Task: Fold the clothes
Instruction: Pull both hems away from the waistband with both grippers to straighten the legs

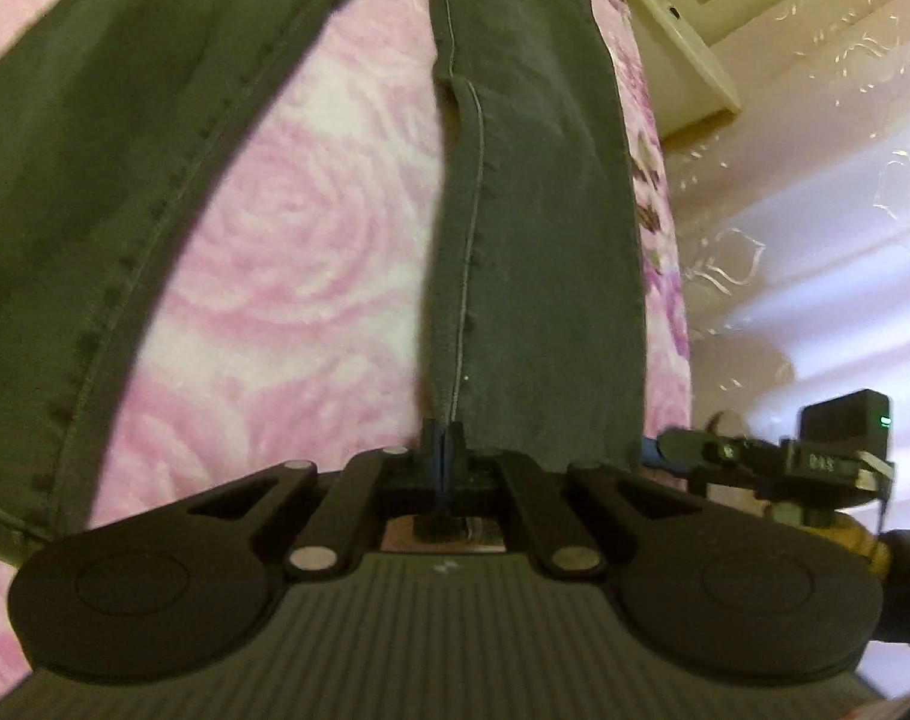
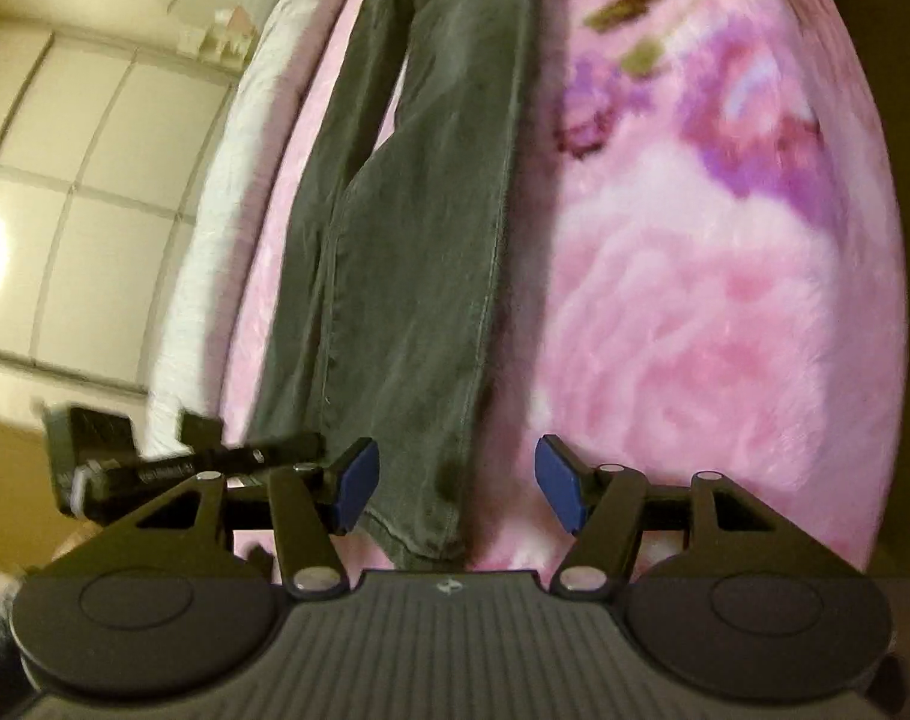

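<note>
Dark trousers (image 2: pixel 407 228) lie stretched along the pink bed (image 2: pixel 695 330). The left gripper (image 1: pixel 446 450) has its fingers clamped on one leg's near hem; the right gripper (image 2: pixel 455 483) waits with fingers apart around the other hem. Close squarely on the cloth, then lift both ends level.

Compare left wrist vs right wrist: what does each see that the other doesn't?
Left wrist only: the left gripper shut on the trouser leg hem, a second trouser leg curving off to the side, and a pale curtain.

Right wrist only: the right gripper open, its blue pads straddling the hem without gripping, plus white cabinet doors and a white bed edge.

Both: the dark grey trousers on the pink rose blanket, each with the other gripper at frame edge.
</note>
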`<state>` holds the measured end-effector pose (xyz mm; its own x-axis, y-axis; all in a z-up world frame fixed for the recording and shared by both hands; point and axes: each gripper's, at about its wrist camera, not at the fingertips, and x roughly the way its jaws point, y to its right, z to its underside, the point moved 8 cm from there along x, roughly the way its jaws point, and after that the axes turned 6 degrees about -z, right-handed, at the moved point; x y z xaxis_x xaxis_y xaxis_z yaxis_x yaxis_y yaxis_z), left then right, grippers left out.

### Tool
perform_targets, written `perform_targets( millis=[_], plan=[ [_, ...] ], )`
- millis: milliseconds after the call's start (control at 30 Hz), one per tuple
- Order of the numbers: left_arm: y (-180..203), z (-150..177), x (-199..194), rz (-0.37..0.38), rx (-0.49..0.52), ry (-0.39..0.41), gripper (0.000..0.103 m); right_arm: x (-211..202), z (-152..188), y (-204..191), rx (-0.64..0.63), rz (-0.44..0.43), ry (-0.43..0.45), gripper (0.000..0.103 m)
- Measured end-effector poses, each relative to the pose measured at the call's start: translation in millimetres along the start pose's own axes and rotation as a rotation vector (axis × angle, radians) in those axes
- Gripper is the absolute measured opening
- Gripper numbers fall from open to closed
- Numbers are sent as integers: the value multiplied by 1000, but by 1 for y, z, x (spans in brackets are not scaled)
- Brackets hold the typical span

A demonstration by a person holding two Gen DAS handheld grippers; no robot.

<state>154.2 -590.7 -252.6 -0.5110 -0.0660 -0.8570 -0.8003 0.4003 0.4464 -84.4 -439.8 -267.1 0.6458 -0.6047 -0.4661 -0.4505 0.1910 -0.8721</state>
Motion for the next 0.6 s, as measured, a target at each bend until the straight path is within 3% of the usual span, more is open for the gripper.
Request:
perform_targets(
  millis=[133, 167, 200, 233, 267, 600],
  plan=[
    [4, 2, 3, 4, 12, -16, 0, -2, 0, -6, -2, 22, -25, 60],
    [4, 2, 2, 3, 14, -15, 0, -2, 0, -7, -3, 28, -31, 46],
    [5, 4, 0, 1, 15, -10, 0, -3, 1, -8, -4, 34, -38, 21],
    [7, 6, -3, -2, 25, -10, 0, -3, 1, -10, -4, 39, -44, 8],
    [10, 9, -6, -4, 35, -9, 0, -4, 1, -11, -5, 45, -50, 5],
    [18, 45, -18, -57, 103, -36, 0, -11, 19, -31, -48, 104, -122, 3]
  ],
)
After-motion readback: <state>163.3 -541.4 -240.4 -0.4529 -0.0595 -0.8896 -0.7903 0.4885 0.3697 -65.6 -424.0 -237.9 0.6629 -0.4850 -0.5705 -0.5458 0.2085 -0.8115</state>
